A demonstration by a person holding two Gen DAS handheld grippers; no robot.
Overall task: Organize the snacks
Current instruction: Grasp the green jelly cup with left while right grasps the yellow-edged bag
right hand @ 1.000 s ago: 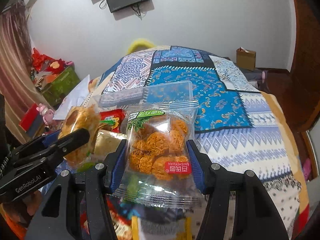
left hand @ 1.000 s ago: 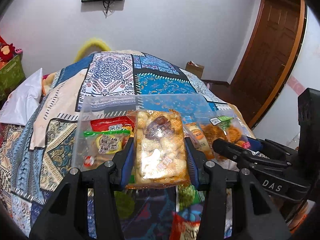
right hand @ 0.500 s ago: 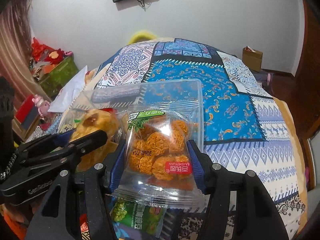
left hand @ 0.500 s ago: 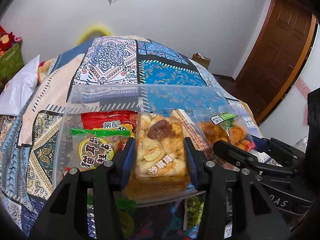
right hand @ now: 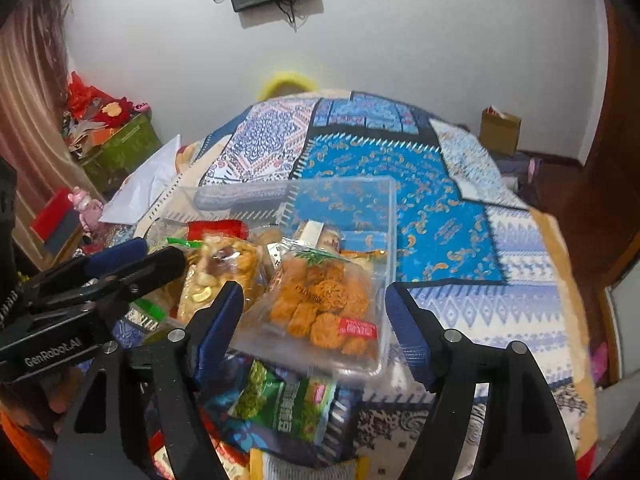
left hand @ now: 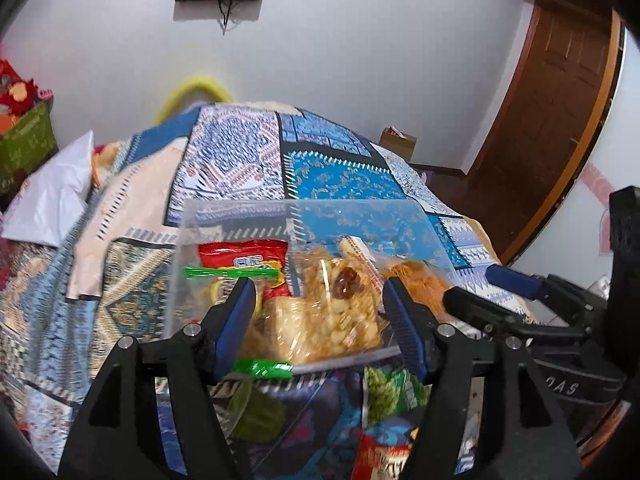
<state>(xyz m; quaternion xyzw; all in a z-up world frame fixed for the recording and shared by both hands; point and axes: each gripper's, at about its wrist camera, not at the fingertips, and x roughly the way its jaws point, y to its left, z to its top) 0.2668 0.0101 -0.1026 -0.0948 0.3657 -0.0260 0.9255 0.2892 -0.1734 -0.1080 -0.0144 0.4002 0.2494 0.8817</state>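
Observation:
A clear plastic bin (left hand: 240, 216) (right hand: 384, 208) sits on the patterned bedspread and holds several snack packs. My left gripper (left hand: 320, 316) is open over the bin's near edge; the pale puffed-snack pack (left hand: 320, 316) lies loose in the bin between its fingers. My right gripper (right hand: 312, 312) is open too; the orange fried-ball pack (right hand: 320, 308) lies tilted in the bin's right part, free of the fingers. A red pack (left hand: 244, 252) and a green-striped pack (left hand: 228, 272) lie at the bin's left.
Loose packs lie in front of the bin: a green pea pack (right hand: 284, 400) and a red-orange pack (left hand: 380, 456). The bedspread (right hand: 440, 220) stretches beyond. A green box (right hand: 120, 152) stands at far left, a cardboard box (right hand: 500, 132) and wooden door (left hand: 560, 120) at right.
Both grippers have opened and let their packs drop into the bin. The puffed-snack pack and the fried-ball pack now lie loose, tilted, among the others.

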